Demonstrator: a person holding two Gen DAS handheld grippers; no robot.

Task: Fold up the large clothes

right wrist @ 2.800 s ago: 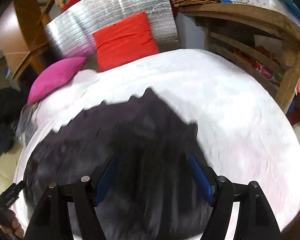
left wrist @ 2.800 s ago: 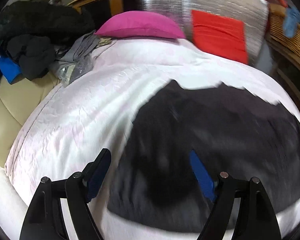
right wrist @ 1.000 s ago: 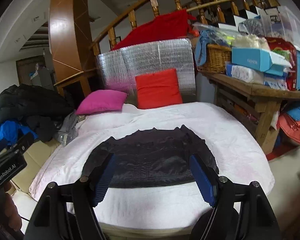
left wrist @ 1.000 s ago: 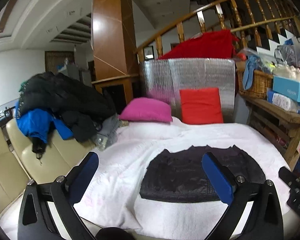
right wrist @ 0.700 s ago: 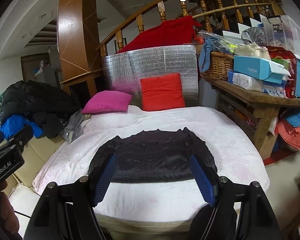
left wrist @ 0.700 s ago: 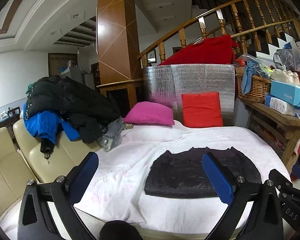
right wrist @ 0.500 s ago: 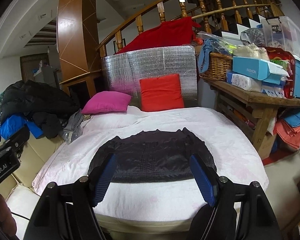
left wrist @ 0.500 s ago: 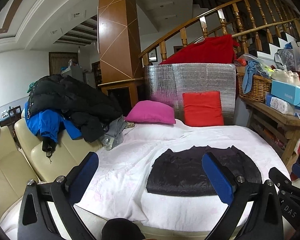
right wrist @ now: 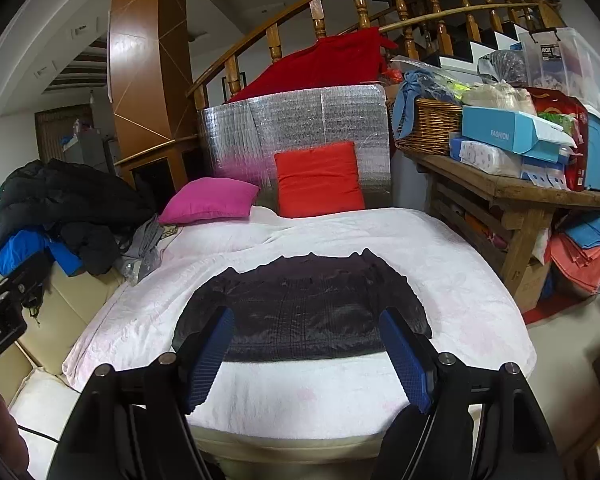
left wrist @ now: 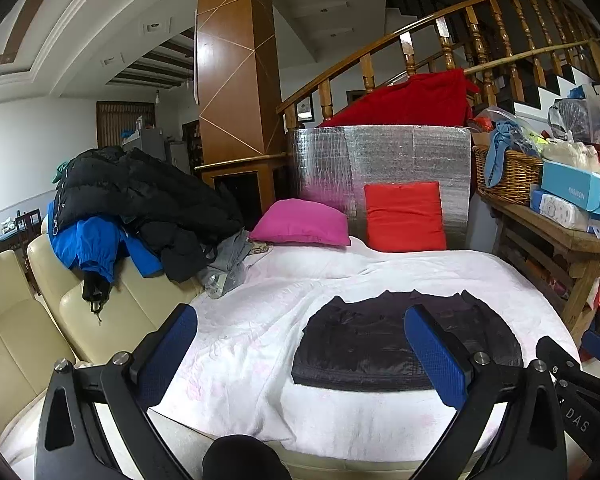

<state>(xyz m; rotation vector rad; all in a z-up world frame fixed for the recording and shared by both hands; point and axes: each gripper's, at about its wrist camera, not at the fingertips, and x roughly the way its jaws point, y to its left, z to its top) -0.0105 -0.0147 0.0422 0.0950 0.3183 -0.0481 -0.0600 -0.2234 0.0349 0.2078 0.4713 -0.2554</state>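
Note:
A black garment (left wrist: 364, 344) lies folded flat in a rectangle on the white bedcover (left wrist: 260, 320); it also shows in the right wrist view (right wrist: 304, 308). My left gripper (left wrist: 300, 356) is open and empty, held back from the bed's near edge. My right gripper (right wrist: 306, 360) is open and empty, also back from the bed, facing the garment. Part of the right gripper's body shows at the left wrist view's right edge (left wrist: 572, 380).
A pink pillow (left wrist: 300, 222) and a red cushion (left wrist: 404, 216) lean on a silver panel (left wrist: 380, 160) at the bed's head. Dark and blue jackets (left wrist: 120, 208) pile on a cream sofa (left wrist: 28, 320) at left. A cluttered wooden table (right wrist: 512, 192) stands at right.
Both grippers have pulled up and back from right over the garment to beyond the bed's near edge. Over the last second they drift back only slightly. The garment has stayed folded.

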